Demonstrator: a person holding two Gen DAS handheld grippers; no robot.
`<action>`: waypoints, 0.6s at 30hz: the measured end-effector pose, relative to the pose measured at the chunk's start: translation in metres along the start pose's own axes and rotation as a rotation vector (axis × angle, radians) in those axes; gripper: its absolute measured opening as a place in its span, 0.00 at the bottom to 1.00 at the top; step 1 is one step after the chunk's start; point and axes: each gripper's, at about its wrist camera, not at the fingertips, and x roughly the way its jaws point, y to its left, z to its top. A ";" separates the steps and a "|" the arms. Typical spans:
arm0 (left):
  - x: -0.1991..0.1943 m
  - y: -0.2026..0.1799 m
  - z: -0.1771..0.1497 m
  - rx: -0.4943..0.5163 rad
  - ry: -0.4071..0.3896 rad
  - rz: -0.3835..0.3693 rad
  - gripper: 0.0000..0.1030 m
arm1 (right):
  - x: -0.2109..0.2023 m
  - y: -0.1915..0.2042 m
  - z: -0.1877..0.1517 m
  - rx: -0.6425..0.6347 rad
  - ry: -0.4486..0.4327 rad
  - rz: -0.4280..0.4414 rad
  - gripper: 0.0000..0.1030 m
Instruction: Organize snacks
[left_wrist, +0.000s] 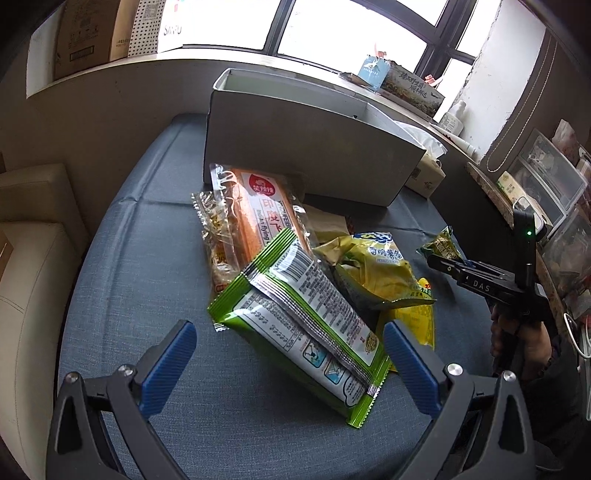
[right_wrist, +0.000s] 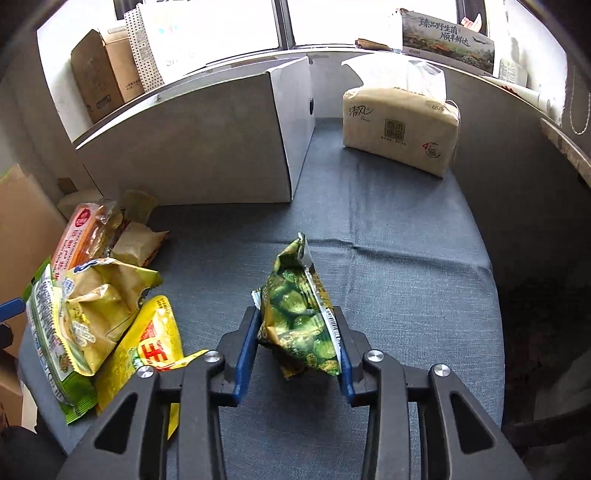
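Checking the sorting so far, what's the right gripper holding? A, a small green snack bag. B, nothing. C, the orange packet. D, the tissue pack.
A: in the right wrist view the right gripper has its blue pads pressed on both sides of the small green snack bag, while the tissue pack stands far off by the wall and the orange packet lies in the pile.

Daylight came from the window (left_wrist: 354, 33) behind the scene; panes were blown out to white in both views. The blue cloth (right_wrist: 388, 229) was evenly lit, with soft shadow at the grey box (right_wrist: 207, 147). Fisheye bending was strong at the edges, corners dark. Focus was sharp centrally, softer toward the rims.
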 end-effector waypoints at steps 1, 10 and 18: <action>0.003 0.001 0.000 -0.007 0.010 -0.004 1.00 | -0.005 0.002 -0.001 0.006 -0.013 0.015 0.39; 0.026 0.008 -0.005 -0.092 0.094 -0.066 1.00 | -0.049 0.023 -0.010 0.005 -0.102 0.098 0.39; 0.042 0.006 -0.009 -0.124 0.144 -0.182 0.72 | -0.059 0.037 -0.016 -0.011 -0.111 0.122 0.39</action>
